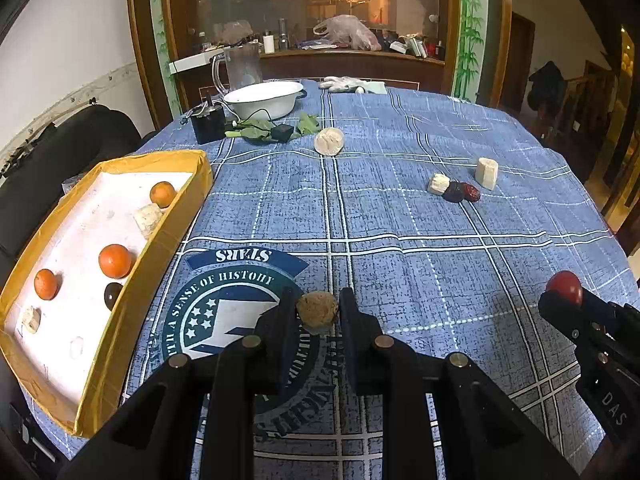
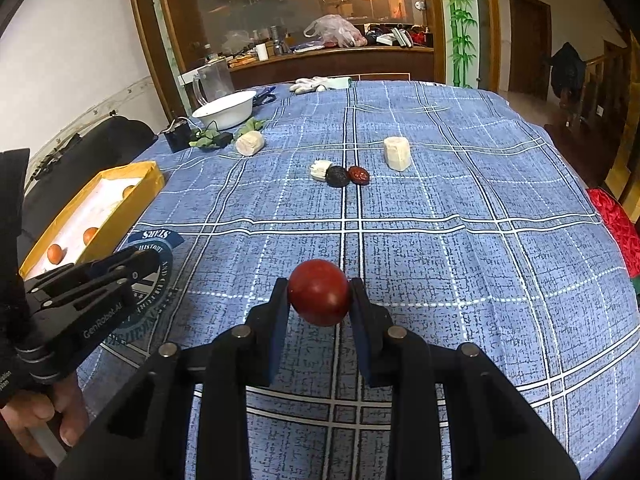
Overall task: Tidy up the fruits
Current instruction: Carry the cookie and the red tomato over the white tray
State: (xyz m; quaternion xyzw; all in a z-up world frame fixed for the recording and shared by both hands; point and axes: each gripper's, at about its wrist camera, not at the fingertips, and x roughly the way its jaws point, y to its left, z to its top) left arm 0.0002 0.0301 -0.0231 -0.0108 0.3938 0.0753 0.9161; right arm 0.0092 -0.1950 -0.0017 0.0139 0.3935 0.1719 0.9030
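Observation:
My left gripper (image 1: 318, 308) is shut on a rough brown round fruit (image 1: 317, 313), held over the blue tablecloth just right of the yellow box (image 1: 160, 252). The box holds three oranges (image 1: 115, 261), a dark fruit (image 1: 112, 295) and pale chunks (image 1: 147, 218). My right gripper (image 2: 319, 298) is shut on a red round fruit (image 2: 319, 292) above the cloth; it also shows in the left wrist view (image 1: 565, 286). Loose on the table lie two dark dried fruits (image 2: 338, 176), a small pale chunk (image 2: 320, 169), a bigger pale chunk (image 2: 397, 153) and a pale round piece (image 2: 249, 143).
A white bowl (image 1: 264, 98), a clear jug (image 1: 240, 66), a black device with cable (image 1: 208, 122), green leaves (image 1: 250, 132) and white gloves (image 1: 344, 83) sit at the table's far edge. A black chair (image 1: 60, 152) stands left of the box.

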